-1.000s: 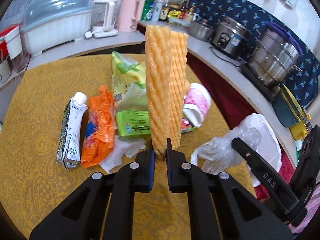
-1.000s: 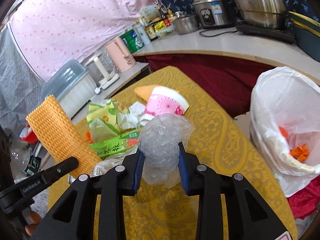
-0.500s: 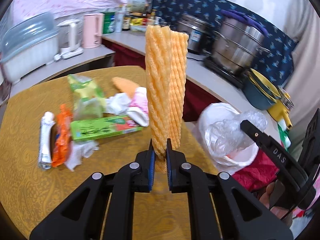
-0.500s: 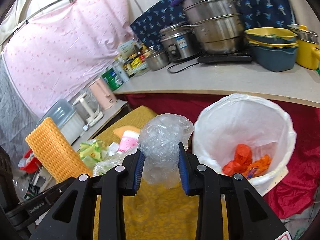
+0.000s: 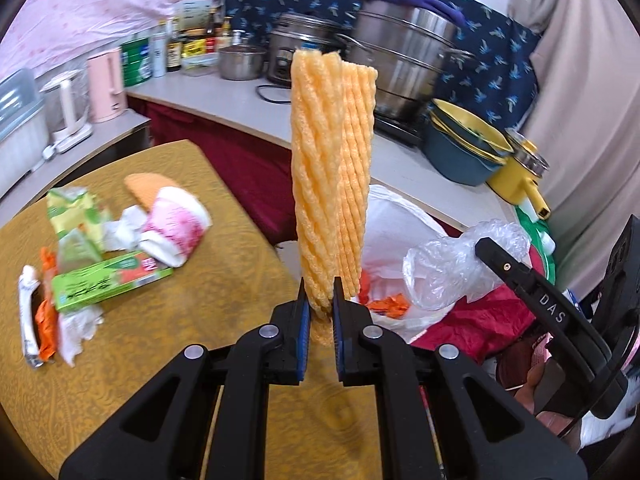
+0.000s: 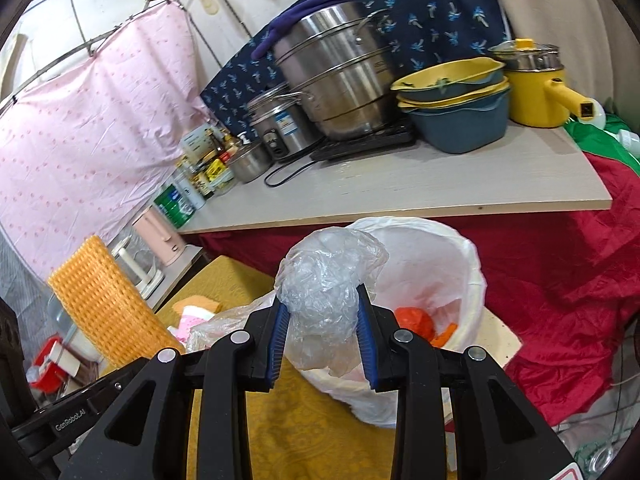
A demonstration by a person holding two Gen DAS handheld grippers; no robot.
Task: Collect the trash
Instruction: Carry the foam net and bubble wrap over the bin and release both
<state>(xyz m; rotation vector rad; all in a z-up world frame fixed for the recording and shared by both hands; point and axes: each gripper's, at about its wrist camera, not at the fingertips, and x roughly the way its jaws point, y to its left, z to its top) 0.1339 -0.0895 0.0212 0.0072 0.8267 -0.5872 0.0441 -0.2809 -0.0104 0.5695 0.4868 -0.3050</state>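
**Both grippers loaded beside the lined bin**

"DAS" stood in pale letters on the black arm of the right gripper (image 5: pixel 496 258) where it reached in from the right of the left wrist view, and "GenRobot.AI" could be read on the left gripper's body at the lower left of the right wrist view. A green carton (image 5: pixel 108 282) on the yellow patterned table (image 5: pixel 192 332) bore red and white lettering too blurred to read; the labels on the far bottles and tins were too small to read.

The left gripper (image 5: pixel 319 296) pointed forward and downward over the near right edge of the table. Its fingers (image 5: pixel 303 320) were pinched narrow on the lower end of an orange foam net sleeve (image 5: pixel 332 168), which stood upright from them, its base showing just beneath the blue pads.

The right gripper (image 6: pixel 323 326) also tilted downward, aimed toward the white-lined trash bin (image 6: pixel 464 276) that stood just beyond the table edge against the red cloth. Its fingers (image 6: pixel 366 340) stood partly apart, pressed against both sides of a crumpled clear plastic bag (image 6: pixel 326 284) that bulged up above them, a loose tail trailing to the left. Orange wrappers (image 6: pixel 414 320) lay inside the bin.

Well to the left on the table remained a pink and white cup (image 5: pixel 174 232), a white milk carton (image 5: pixel 30 320), tissue and green packets
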